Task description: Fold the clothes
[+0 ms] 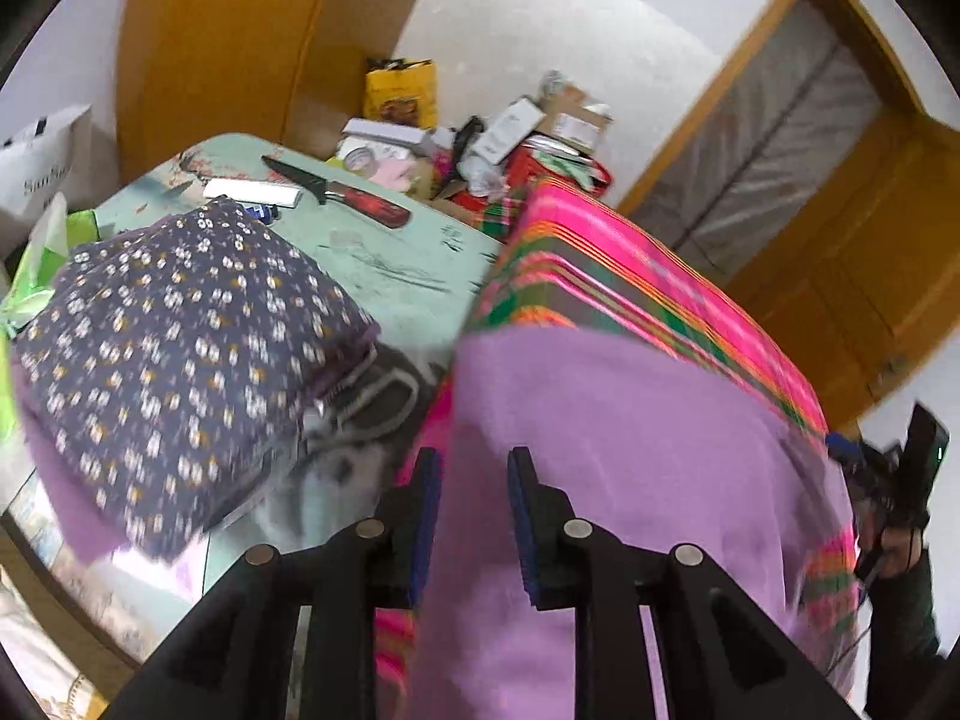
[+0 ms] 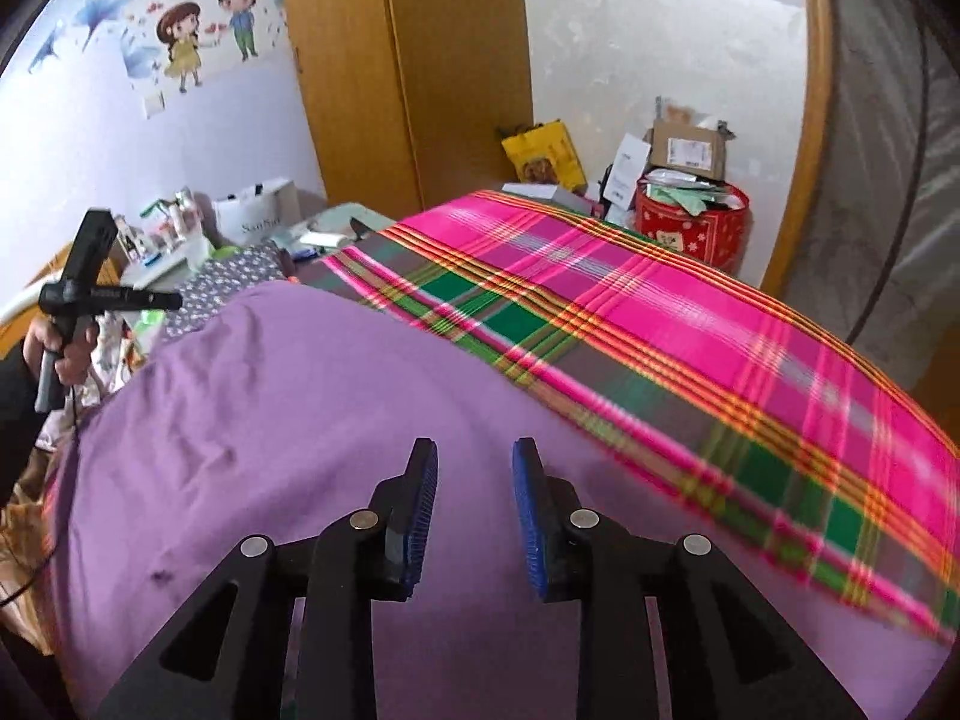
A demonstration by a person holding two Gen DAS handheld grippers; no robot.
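From the left wrist view, your left gripper [image 1: 474, 516] hovers over the near left part of the purple garment [image 1: 600, 450], its jaws parted with only open air between the blue pads [image 1: 521, 516]; nothing is pinched. The purple garment lies spread flat on the pink plaid blanket [image 1: 630, 282], which gives it a broad surface to be folded on. To the left, a dark floral garment [image 1: 180, 330] sits as a folded bundle on the pale green table [image 1: 396, 264], likely set aside there as finished work, clear of the folding area. A knife [image 1: 342, 195] and a heap of boxes [image 1: 528, 132] lie at the far side of that table, well apart from the clothes. At the right edge you can see your other hand [image 1: 894, 546] on its gripper handle.

From the right wrist view, your right gripper [image 2: 474, 516] hangs above the near middle of the purple garment [image 2: 300, 420], jaws moderately apart and empty, the fabric under them smooth except for small creases on the left. The pink plaid blanket [image 2: 690, 324] stretches away to the far right. Your left hand [image 2: 66, 354] shows at the left edge. With both grippers free and side by side, you seem between grasps, probably about to take the near edge for the next fold. A red tin [image 2: 696, 222] stands far beyond the blanket.
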